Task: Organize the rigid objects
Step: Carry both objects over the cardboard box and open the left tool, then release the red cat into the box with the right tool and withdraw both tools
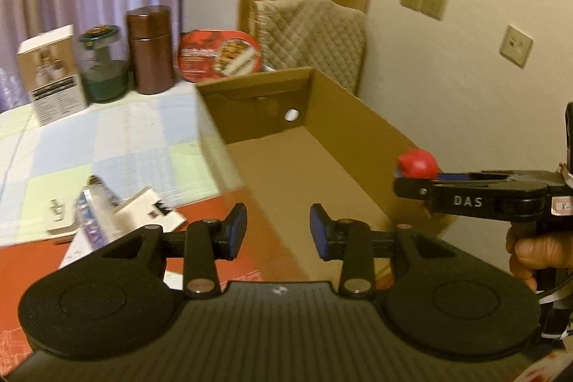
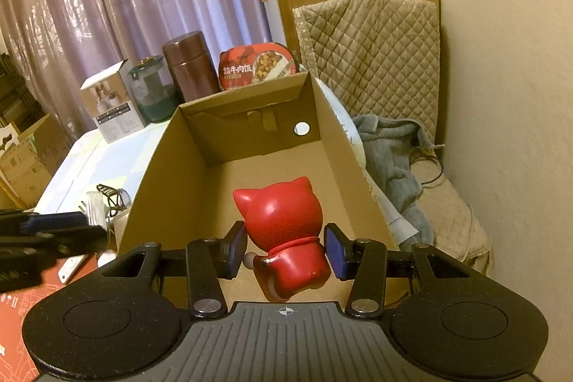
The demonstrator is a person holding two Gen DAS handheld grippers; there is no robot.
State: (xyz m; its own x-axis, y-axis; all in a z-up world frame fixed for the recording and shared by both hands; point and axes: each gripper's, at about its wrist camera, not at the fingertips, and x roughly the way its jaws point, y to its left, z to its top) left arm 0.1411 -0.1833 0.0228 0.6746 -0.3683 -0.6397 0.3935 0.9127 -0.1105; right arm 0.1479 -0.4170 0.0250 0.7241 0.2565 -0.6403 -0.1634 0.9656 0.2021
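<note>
A red cat figurine [image 2: 286,231] hangs between the blue pads of my right gripper [image 2: 286,251], which is shut on its body. It hangs over the near end of an open cardboard box [image 2: 154,174] whose floor is bare. In the left wrist view the figurine [image 1: 417,163] shows at the tips of the right gripper [image 1: 408,185], just above the right wall of the box [image 1: 358,106]. My left gripper [image 1: 278,231] stands open over the box's near left corner with nothing between its pads. It shows as a dark blur at the left edge of the right wrist view.
Left of the box on the checked cloth lie a white plug adapter [image 1: 59,219], a shiny packet [image 1: 95,215] and a white card [image 1: 150,210]. At the back stand a white carton [image 1: 50,74], a glass jar [image 1: 104,67], a brown canister [image 1: 150,49] and a red meal bowl [image 1: 218,54]. A quilted chair [image 2: 376,59] is to the right.
</note>
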